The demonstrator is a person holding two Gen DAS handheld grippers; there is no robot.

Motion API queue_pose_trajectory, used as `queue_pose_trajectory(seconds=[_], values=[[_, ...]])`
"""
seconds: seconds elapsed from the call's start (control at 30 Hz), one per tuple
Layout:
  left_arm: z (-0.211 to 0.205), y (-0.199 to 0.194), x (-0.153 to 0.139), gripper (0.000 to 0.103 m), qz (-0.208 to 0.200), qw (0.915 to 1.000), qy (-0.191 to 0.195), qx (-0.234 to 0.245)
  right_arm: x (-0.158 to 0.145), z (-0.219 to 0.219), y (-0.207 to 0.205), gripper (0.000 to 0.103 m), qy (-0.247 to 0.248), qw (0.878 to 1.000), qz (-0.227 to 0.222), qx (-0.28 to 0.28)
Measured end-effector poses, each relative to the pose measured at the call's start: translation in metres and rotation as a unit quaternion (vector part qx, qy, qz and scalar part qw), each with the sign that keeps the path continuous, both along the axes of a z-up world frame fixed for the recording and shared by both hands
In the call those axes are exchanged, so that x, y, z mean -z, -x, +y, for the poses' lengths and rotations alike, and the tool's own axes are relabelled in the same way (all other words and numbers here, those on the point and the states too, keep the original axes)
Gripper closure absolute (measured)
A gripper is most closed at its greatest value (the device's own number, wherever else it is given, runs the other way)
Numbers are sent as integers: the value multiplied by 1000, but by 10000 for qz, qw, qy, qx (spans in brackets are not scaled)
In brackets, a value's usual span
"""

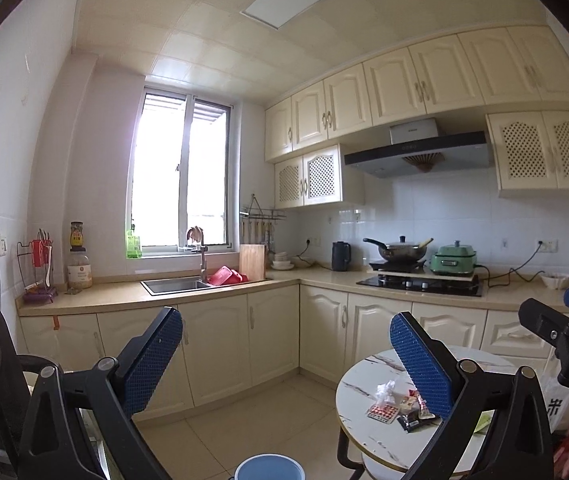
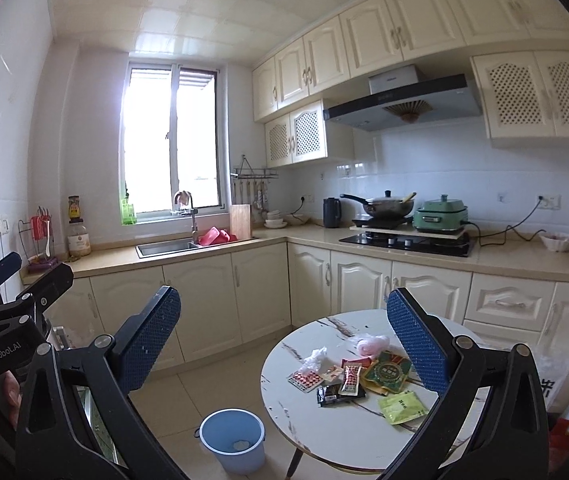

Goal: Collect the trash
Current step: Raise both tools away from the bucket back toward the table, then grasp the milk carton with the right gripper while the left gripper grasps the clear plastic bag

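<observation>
Bucket (image 1: 269, 467) cut by bottom edge

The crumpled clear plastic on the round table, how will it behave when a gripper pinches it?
The crumpled clear plastic looks thin and wrinkled, so it is probably floppy and will squash flat between the pads. It seems very light, so a nudge may slide it across the glossy table. It looks unlikely to roll or break.

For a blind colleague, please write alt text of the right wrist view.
An open right gripper hangs above a round white marble-pattern table strewn with snack wrappers. A light blue plastic bucket stands on the tiled floor beside it; cream kitchen cabinets lie behind.
</observation>
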State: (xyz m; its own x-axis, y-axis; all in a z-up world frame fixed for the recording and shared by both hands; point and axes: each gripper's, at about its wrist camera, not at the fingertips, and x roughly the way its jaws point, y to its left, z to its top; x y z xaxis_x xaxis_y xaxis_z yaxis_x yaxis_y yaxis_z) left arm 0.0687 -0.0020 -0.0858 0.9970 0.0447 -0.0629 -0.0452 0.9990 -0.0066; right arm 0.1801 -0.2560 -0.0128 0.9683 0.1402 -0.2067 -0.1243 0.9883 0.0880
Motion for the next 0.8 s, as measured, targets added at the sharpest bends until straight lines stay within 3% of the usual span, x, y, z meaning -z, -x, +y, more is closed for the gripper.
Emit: queue_pose_trajectory(seconds=[0.1,0.13,0.37,0.6,0.8], values=[[-3,-5,-2,1,33,10000,-26,6,4,-5,-3,0,-11,10000,39,32],[-5,-9,-5,1,-260,9996,31,102,6,-6,-4,0,-16,10000,52,46],[-20,-55,-16,1,37,9999,-40,155,20,-26,-19,0,-42,9995,189,253],[-46,-135,-2,1,887,9949,-56,476,59,-73,-56,0,-139,9946,723,735],[-85,-216,32,1,1884,9778,-193,894,113,-123,-99,0,-251,9826,1450,1137]])
